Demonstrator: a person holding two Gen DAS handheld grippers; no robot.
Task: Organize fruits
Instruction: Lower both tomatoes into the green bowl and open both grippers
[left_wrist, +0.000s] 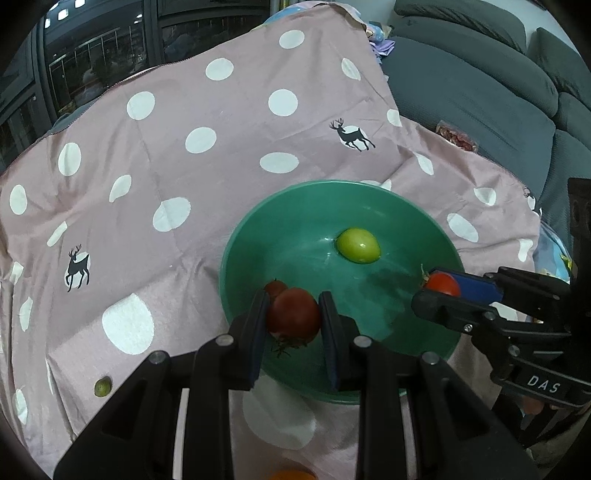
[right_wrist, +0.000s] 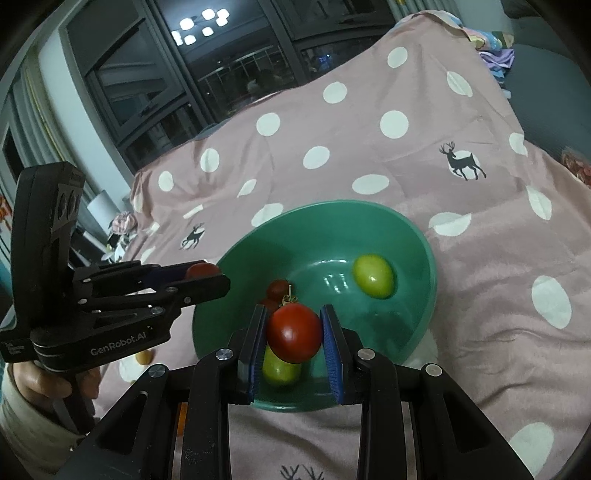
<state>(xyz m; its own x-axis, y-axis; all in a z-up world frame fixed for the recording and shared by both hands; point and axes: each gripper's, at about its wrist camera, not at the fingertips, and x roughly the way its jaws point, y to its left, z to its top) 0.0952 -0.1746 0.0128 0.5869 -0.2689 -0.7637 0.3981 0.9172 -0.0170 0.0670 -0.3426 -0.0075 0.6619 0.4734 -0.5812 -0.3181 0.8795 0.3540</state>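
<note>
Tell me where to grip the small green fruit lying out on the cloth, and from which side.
Grip the small green fruit across its widest middle, coming straight down from above. It is round and sits low on the flat polka-dot cloth with open fabric all around it, so the fingers can likely straddle it from any direction.

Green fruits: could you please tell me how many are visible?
3. The far green fruit lies in the green bowl, the near green fruit under the right gripper's tomato, the small green fruit on the cloth outside. Others may be hidden.
</note>
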